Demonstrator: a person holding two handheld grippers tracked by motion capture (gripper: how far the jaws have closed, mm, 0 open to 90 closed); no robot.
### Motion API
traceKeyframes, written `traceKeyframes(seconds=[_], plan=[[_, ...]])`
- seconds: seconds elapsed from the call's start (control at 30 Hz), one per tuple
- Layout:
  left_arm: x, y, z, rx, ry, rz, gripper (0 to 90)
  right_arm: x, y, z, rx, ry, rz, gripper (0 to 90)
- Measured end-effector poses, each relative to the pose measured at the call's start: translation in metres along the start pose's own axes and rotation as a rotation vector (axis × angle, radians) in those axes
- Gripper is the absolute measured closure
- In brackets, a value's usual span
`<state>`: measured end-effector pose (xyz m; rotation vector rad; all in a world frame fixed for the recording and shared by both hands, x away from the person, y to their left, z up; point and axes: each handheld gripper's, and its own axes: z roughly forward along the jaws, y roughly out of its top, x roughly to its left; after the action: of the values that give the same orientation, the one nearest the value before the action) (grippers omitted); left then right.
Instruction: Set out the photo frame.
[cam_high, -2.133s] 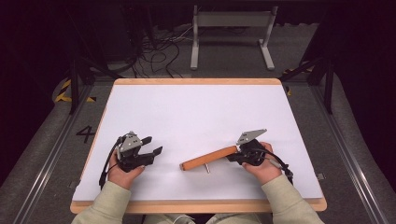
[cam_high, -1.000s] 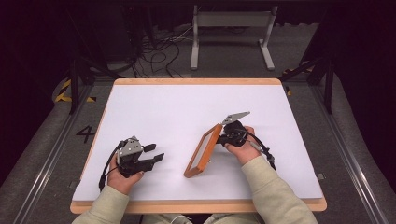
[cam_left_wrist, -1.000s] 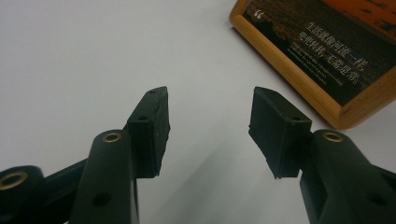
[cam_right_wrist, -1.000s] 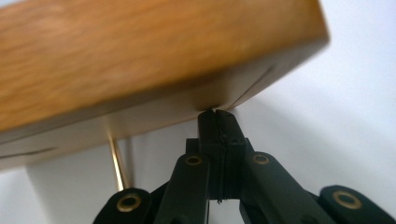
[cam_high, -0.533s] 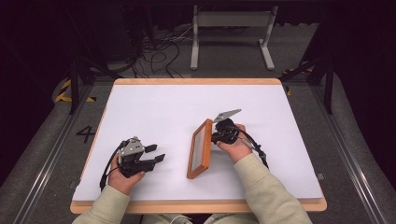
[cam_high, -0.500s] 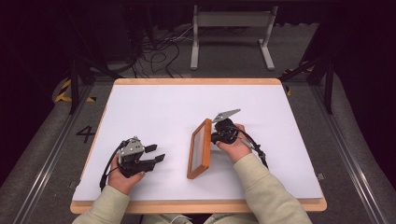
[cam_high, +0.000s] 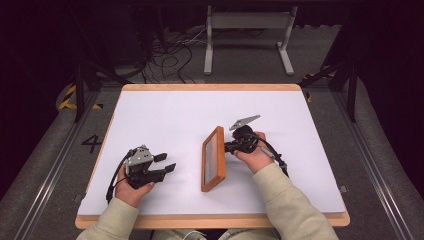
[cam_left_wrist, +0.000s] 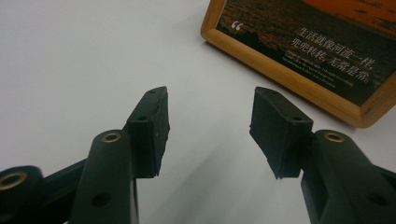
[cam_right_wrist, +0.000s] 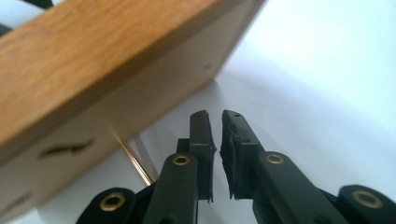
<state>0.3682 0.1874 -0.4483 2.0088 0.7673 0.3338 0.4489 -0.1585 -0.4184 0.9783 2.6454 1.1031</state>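
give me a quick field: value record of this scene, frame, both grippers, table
object: wooden picture frame, standing on its long edge on the table, picture side toward the left gripper
frame picture: dark image with an orange area and white text
right gripper: behind the frame, jaws nearly closed, nothing seen between them; thin metal rod beside them
left gripper: jaws open, empty, pointed at the frame, apart from it
table: white top, wooden rim

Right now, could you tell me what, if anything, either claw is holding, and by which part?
Nothing visibly: the left claw is open and empty; the right claw is nearly shut behind the picture frame.
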Motion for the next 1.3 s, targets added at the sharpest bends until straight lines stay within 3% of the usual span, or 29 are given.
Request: traceKeyframes(seconds=[0.07, 0.2, 0.3, 0.4, 0.6, 0.67, 0.73, 0.77, 0.97, 1.3], plan=[[0.0, 0.0, 0.0, -0.001, 0.0, -0.001, 47.1, 0.0, 0.002, -0.011, 0.011, -0.048, 0.001, 80.7], [0.001, 0.001, 0.0, 0.001, 0.006, 0.003, 46.9, 0.0, 0.006, -0.031, -0.006, -0.087, 0.004, 76.6], [0.002, 0.001, 0.001, 0.001, 0.007, 0.0, 46.8, 0.004, 0.01, -0.045, -0.004, -0.085, 0.017, 76.0], [0.002, 0.001, 0.001, 0.0, 0.008, -0.009, 46.7, 0.009, 0.015, -0.057, 0.004, -0.1, 0.008, 68.8], [0.002, 0.001, 0.001, 0.002, 0.011, -0.005, 46.6, 0.022, 0.024, -0.071, 0.023, -0.076, 0.066, 48.9], [0.002, 0.001, 0.001, 0.002, 0.011, -0.006, 46.5, 0.024, 0.026, -0.072, 0.02, -0.074, 0.07, 46.2], [0.002, 0.001, 0.001, 0.005, 0.011, -0.009, 46.5, 0.032, 0.031, -0.072, 0.035, -0.057, 0.091, 32.5], [0.002, 0.001, 0.001, 0.005, 0.011, -0.009, 46.4, 0.035, 0.032, -0.072, 0.051, -0.048, 0.103, 30.4], [0.003, 0.001, 0.001, 0.003, 0.012, -0.011, 46.4, 0.045, 0.038, -0.065, 0.071, -0.007, 0.139, 25.2], [0.002, 0.001, 0.001, 0.003, 0.01, -0.009, 46.3, 0.05, 0.043, -0.041, 0.106, 0.029, 0.199, 23.5]])
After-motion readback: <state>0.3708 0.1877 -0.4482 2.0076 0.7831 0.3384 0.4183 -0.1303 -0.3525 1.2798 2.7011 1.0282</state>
